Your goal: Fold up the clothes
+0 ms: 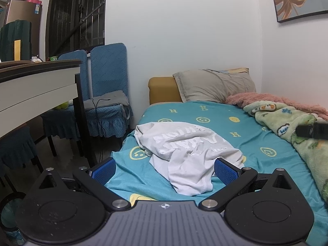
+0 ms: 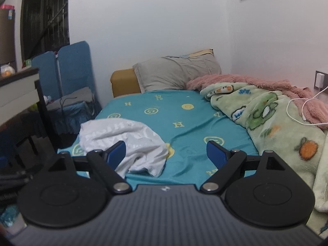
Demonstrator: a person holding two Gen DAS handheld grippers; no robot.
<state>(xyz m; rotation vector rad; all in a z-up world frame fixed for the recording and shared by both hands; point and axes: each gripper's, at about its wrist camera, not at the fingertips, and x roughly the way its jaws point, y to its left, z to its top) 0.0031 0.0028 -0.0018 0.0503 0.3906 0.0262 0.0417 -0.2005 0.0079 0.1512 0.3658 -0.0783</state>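
Both grippers [image 1: 164,169] [image 2: 166,153] level, fingers [image 1: 104,169] spread

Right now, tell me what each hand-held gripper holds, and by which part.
Nothing. The left hand-held gripper and right hand-held gripper are both open above the bed; the crumpled white T-shirt lies ungrasped.

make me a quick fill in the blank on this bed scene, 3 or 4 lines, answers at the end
1. The crumpled T-shirt lying on the bed is ____ in colour.
2. The bedsheet is teal, printed with yellow letters and ____ faces.
3. The jaws of both the left gripper and the right gripper stand ____, holding nothing.
4. At the head of the bed, the pillow is ____ in colour.

Answers: white; smiley; open; grey
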